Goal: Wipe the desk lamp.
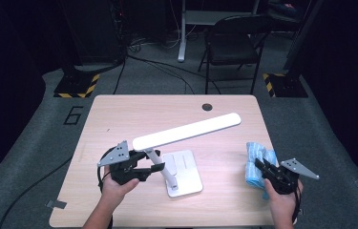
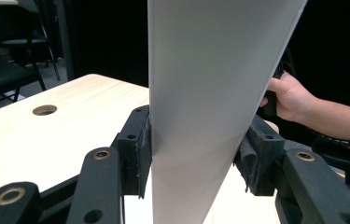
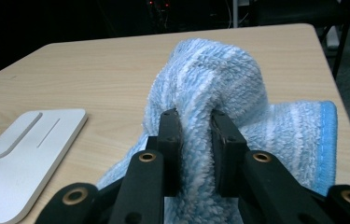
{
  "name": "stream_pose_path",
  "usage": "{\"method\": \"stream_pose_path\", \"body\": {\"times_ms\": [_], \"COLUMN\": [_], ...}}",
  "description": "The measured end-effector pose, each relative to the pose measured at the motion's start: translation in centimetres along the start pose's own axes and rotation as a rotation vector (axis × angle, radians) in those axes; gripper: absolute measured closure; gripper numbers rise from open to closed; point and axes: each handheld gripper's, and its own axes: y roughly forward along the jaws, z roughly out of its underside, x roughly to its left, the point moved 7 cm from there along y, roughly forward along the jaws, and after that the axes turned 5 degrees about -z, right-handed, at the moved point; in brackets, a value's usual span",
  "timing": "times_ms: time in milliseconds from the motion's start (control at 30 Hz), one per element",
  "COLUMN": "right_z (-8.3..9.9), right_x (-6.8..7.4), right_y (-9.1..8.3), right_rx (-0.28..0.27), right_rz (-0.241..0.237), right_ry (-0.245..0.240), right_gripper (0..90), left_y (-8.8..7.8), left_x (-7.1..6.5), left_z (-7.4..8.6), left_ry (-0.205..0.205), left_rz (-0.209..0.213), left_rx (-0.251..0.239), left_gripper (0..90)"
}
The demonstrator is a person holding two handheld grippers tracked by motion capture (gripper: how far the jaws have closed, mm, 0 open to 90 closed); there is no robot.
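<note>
A white desk lamp [image 1: 186,129] stands on the wooden table [image 1: 119,114], its flat base [image 1: 186,176] near the front middle and its long head slanting up to the right. My left gripper [image 1: 153,164] is shut on the lamp's flat white arm [image 2: 200,93] just under the head, a pad pressing each side. At the right edge lies a light blue striped towel [image 1: 253,152]. My right gripper [image 1: 258,164] is shut on a raised fold of that towel [image 3: 219,70], with the rest spread on the table. The lamp base [image 3: 23,149] shows left of it.
A round cable hole [image 1: 207,107] sits near the table's far edge. Behind the table stand a black chair [image 1: 234,43] and dark equipment on the floor. The towel lies close to the table's right edge. Bare wood stretches along the far and left sides.
</note>
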Motion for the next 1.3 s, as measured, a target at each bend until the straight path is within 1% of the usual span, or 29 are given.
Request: {"method": "stream_pose_path", "body": {"times_ms": [67,167,200,367,467,500,533,567,667,767,800,833,867,1033,1067,1167,1300], "right_z": [0.4,1.3,1.6,3.2,4.2,4.4,4.6,4.7,5.1,5.6,5.7,5.7,5.8,6.2,6.2,6.4,6.4], "right_x": [0.1,0.2,0.4,1.0,1.3,1.4,1.5,1.5,1.5,1.5,1.5,1.5,1.6,1.3,1.3,1.2,1.3], "right_y": [0.3,1.1,1.4,2.7,3.5,3.6,3.8,3.9,4.1,4.3,4.4,4.4,4.5,4.7,4.8,4.9,5.0], "right_rx": [0.012,0.045,0.055,0.115,0.155,0.166,0.175,0.179,0.196,0.222,0.228,0.228,0.232,0.258,0.258,0.273,0.279], "right_rz": [-0.007,-0.020,-0.028,-0.048,-0.059,-0.061,-0.066,-0.066,-0.066,-0.077,-0.073,-0.077,-0.074,-0.069,-0.067,-0.061,-0.054], "right_ry": [0.003,-0.005,0.004,-0.006,-0.029,-0.019,-0.022,-0.034,-0.023,-0.011,-0.007,-0.014,-0.004,-0.011,-0.020,-0.016,-0.021], "right_gripper": [75.8,75.7,75.7,75.4,75.1,75.0,75.0,74.9,74.8,74.6,74.6,74.5,74.4,73.7,73.6,73.5,73.0], "left_y": [0.0,0.0,0.0,0.0,0.0,0.0,0.0,0.0,0.0,-0.1,-0.1,-0.1,-0.1,-0.1,-0.1,0.0,-0.1], "left_x": [0.0,0.0,0.0,0.0,0.0,0.0,0.0,0.0,0.0,0.0,0.0,0.0,0.0,0.0,0.0,0.0,0.0], "left_z": [0.0,0.0,0.0,0.0,0.0,0.0,0.0,0.1,0.1,0.1,0.1,0.1,0.1,0.1,0.1,0.1,0.1], "left_ry": [-0.002,-0.001,-0.004,-0.004,-0.004,-0.005,-0.002,-0.003,-0.003,-0.004,-0.001,-0.004,-0.003,-0.007,-0.007,-0.009,-0.009], "left_rz": [0.003,-0.001,0.000,-0.001,-0.002,-0.001,0.000,0.000,0.000,-0.003,-0.002,-0.004,-0.003,-0.002,-0.001,-0.003,-0.002], "left_rx": [-0.003,-0.001,0.000,-0.001,-0.002,-0.003,-0.005,-0.006,-0.007,-0.004,-0.004,-0.004,-0.004,-0.004,-0.005,-0.010,-0.012], "left_gripper": [51.4,51.4,51.4,51.4,51.4,51.4,51.3,51.3,51.3,51.3,51.3,51.3,51.3,51.2,51.1,51.0,50.9]}}
